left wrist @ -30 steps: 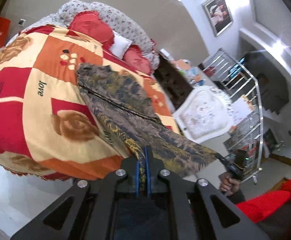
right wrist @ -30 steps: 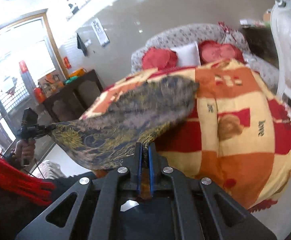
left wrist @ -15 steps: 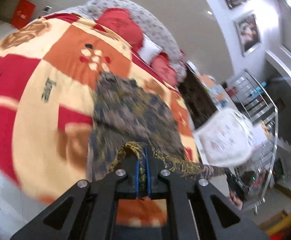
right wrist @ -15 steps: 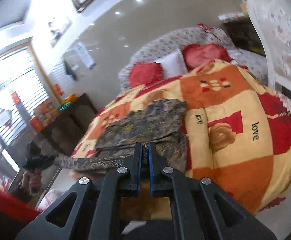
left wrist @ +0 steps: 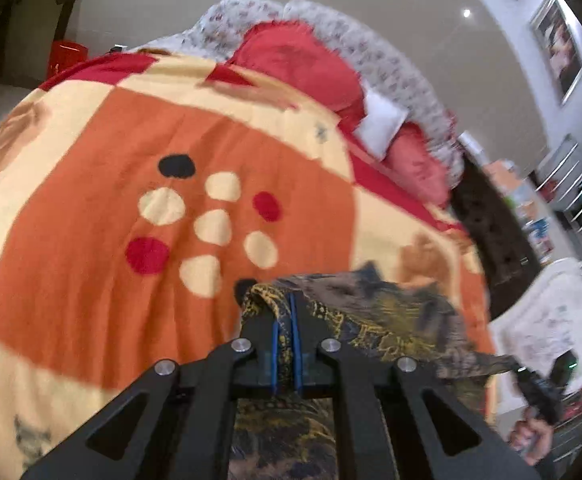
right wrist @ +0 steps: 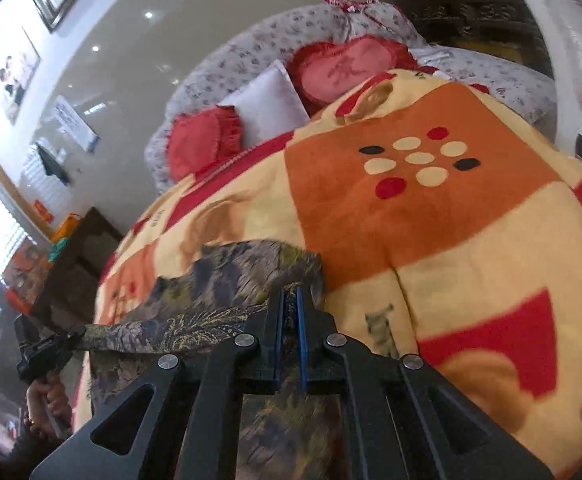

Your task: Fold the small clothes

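Your left gripper (left wrist: 285, 312) is clamped on one corner of the dark gold-patterned garment (left wrist: 391, 316); your right gripper (right wrist: 289, 304) pinches the other corner; the cloth stretches between them, draped over the orange, red and cream blanket (right wrist: 431, 216) on the bed.

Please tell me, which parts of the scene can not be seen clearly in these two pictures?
- Patterned garment, left wrist view: its near part is hidden under the left tool and cut off by the bottom edge.
- Same garment, right wrist view: the right tool covers its near part.
- Writing on the blanket, right wrist view: blurred, unreadable.
- Wall pictures, left wrist view: blurred and cut off at the edge.
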### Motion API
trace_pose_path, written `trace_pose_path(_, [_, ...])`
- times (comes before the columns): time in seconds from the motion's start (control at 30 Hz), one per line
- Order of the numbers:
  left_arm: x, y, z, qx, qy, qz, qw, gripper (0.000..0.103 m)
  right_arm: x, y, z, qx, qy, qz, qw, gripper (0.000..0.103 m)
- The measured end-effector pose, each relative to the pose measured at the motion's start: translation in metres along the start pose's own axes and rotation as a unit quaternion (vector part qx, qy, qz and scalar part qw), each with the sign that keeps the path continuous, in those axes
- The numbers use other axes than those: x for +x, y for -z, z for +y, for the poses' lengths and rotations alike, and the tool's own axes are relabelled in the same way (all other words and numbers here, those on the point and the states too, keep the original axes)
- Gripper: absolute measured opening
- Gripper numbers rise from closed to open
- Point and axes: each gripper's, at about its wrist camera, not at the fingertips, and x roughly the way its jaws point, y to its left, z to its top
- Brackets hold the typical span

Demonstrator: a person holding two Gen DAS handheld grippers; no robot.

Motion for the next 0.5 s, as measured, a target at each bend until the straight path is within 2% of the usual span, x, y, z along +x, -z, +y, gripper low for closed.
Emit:
trace_pose_path(0.1, [0.019,0.0,-0.004,0.014,-0.01,0.004,0.9998,0.005,0.018,-0.007,0.0,0.002,0.017,0.002,1.0,0.018])
trace_pose_path(0.3, [0.016,-0.009,-0.007,0.019,0.0,-0.016,0.9997,0.006,0.025,-0.026,0.003,0.004,0.023,-0.026,0.999,0.018])
trace_pose_path(0.37, [0.022,-0.008,-0.004,0.022,-0.011,-0.004,0.9997,0.009,0.031,-0.029,0.005,-0.003,0.028,-0.027,0.999,0.018])
trace_pose_path(0.43, [0.035,-0.003,0.001,0.019,-0.029,0.034,0.9988,0.012,0.04,-0.027,0.004,-0.005,0.032,-0.014,0.999,0.019])
trace_pose_path(0.5, [0.041,0.004,0.01,0.009,-0.031,0.061,0.9976,0.016,0.055,-0.019,0.004,-0.012,0.046,0.021,0.999,0.02])
